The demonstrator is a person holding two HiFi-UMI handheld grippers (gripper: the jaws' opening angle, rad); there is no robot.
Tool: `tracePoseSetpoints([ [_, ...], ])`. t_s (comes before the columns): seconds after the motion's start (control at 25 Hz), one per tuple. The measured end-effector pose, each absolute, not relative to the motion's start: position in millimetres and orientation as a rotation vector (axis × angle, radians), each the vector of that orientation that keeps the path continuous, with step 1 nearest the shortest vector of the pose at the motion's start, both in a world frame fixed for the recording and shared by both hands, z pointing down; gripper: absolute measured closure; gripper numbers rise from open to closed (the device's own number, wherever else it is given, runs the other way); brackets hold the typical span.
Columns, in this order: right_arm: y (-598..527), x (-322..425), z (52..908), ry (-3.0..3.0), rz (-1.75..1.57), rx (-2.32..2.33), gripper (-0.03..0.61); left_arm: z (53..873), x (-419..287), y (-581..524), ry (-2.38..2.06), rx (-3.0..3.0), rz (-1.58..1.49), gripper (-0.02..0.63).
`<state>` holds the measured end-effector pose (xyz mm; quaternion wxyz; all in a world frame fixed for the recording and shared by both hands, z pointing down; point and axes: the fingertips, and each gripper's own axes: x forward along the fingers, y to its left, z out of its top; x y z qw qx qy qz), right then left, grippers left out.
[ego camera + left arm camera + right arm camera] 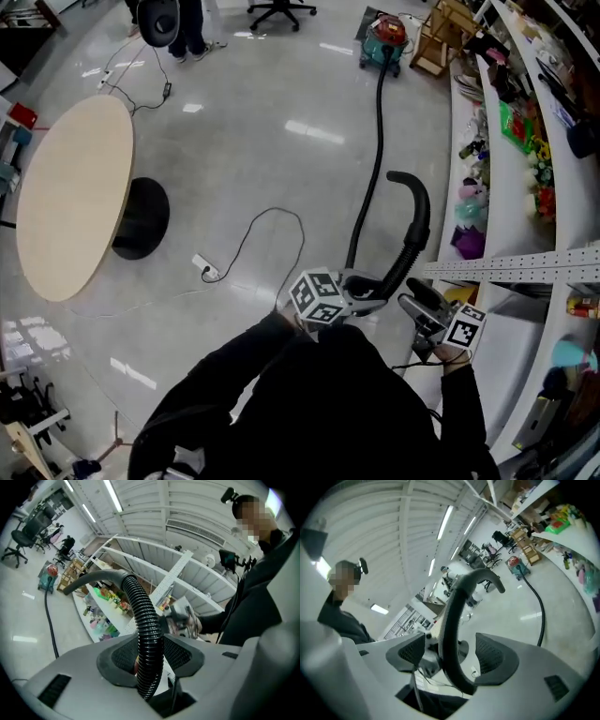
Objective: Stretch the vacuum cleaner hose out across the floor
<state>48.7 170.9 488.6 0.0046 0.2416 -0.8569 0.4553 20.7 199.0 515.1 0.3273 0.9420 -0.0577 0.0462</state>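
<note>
A green and red vacuum cleaner [382,39] stands far off on the floor. Its black hose [378,141] runs along the floor toward me and rises into a curved end [419,202]. My left gripper [370,286] is shut on the ribbed hose [145,616], which fills the gap between the pads of the left gripper [151,651]. My right gripper [417,300] is just to its right. In the right gripper view the hose [452,616] passes between the jaws of the right gripper [452,653], which stand open with a gap on either side.
White shelves [506,187] full of small goods line the right side. An oval table [75,197] stands at the left. A thin cable with a white plug [208,270] lies on the floor. A wooden stool [436,37] and a person's legs [187,28] are at the far end.
</note>
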Motion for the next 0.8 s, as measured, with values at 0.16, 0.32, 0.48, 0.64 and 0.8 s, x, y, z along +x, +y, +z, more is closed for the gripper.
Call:
tracePoseSetpoints([
  [0.16,157.5,2.1,496.3,-2.602,1.461,0.781,0.258,544.5,2.8,244.0,-0.066,2.548,0.318,0.44],
  [0.32,193.6,-13.2,504.0,-2.61,1.302,0.771,0.387,562.9,-4.0,275.5,-0.02,2.506,0.393,0.44],
  [0.48,239.7,-14.5,515.0,-2.597,1.066,0.765,0.402,587.0,-36.9,281.8,-0.103,2.374,0.445,0.437],
  [0.64,275.8,3.2,526.2,-2.614,0.978,0.762,0.402,543.8,-62.4,241.6,-0.345,2.188,0.128,0.437],
  [0.8,321.0,20.2,538.5,-2.623,0.763,0.699,0.402,467.5,-25.0,233.6,-0.417,2.168,-0.083,0.392],
])
